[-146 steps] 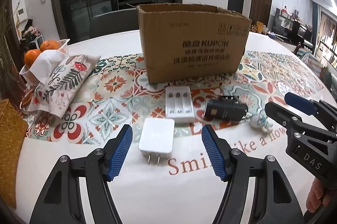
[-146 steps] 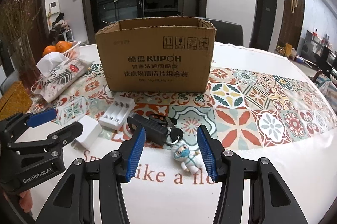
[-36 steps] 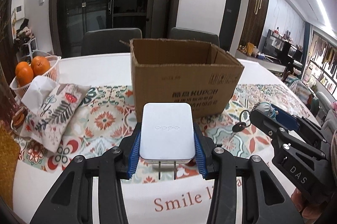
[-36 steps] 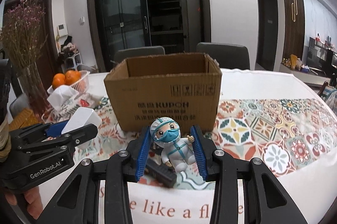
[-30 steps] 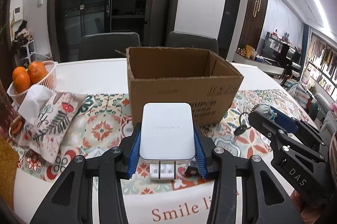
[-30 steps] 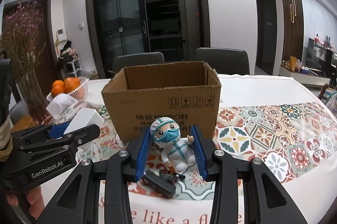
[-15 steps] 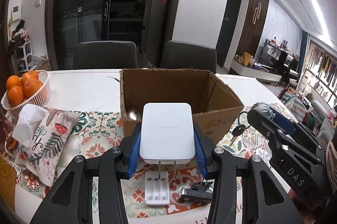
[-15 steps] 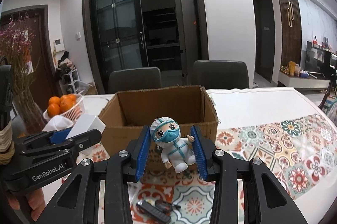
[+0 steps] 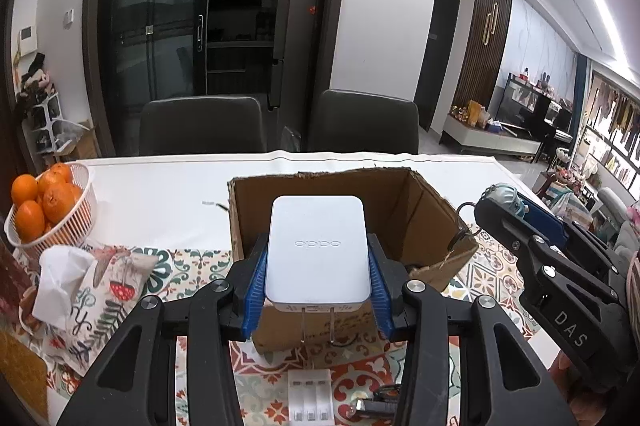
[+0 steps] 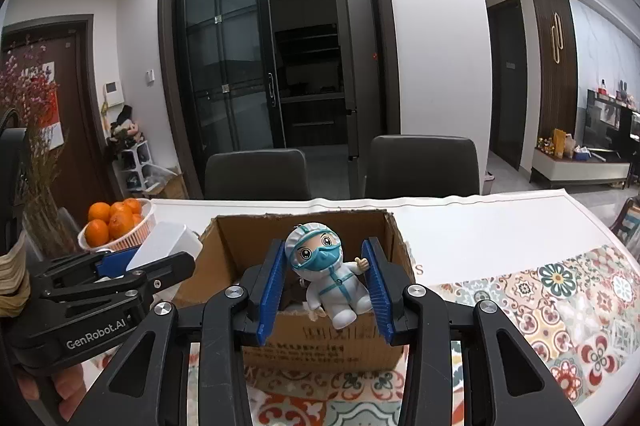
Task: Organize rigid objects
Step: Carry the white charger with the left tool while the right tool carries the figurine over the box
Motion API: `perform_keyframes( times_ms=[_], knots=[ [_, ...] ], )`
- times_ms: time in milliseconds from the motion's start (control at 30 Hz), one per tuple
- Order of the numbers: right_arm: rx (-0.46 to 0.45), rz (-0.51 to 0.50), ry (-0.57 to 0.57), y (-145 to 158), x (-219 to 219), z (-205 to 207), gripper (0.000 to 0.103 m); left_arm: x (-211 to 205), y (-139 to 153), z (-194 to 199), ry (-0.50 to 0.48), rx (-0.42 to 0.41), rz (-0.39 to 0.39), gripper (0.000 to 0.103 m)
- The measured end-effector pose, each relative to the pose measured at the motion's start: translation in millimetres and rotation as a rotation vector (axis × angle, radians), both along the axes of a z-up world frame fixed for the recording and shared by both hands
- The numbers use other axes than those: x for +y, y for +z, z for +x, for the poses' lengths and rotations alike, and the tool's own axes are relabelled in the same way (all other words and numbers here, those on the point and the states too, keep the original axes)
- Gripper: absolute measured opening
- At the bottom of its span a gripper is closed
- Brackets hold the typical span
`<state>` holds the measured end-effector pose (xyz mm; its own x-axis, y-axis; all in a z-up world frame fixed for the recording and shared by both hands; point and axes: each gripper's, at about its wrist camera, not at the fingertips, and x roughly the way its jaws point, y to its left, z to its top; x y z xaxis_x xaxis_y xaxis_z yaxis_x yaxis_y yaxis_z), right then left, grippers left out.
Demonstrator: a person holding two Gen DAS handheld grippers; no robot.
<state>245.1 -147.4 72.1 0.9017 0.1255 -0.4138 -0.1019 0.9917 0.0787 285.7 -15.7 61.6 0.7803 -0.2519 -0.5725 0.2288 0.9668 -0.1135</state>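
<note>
a home dining room — tablecloth-covered table (image 9: 168,194), dark chairs (image 10: 256,174), basket of oranges (image 9: 44,210), tv unit (image 9: 520,130) beyond.

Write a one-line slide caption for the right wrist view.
Right gripper clamps a masked medic figurine above the open cardboard box, while the left gripper alongside holds a white charger.

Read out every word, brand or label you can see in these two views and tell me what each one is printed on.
"oppo": on the white rectangular plug charger clamped in the left gripper.
"DAS": on the black body of the right gripper, seen from the left wrist.
"GenRobot.AI": on the black body of the left gripper, seen from the right wrist.
Print on the brown cardboard box front: too blurred to read.
</note>
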Motion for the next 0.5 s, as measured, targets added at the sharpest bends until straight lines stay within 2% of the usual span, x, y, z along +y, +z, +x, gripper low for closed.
perform_keyframes(
  times_ms=[267,500],
  knots=[
    [0.011,-0.012,0.010,1.5,-0.8,22.0,0.040,-3.0,0.4,23.9,0.005,0.011,0.017,0.044],
    [0.061,-0.021,0.022,-4.1,-1.5,48.6,0.040,-7.6,-9.3,50.5,0.007,0.077,0.030,0.044]
  ],
)
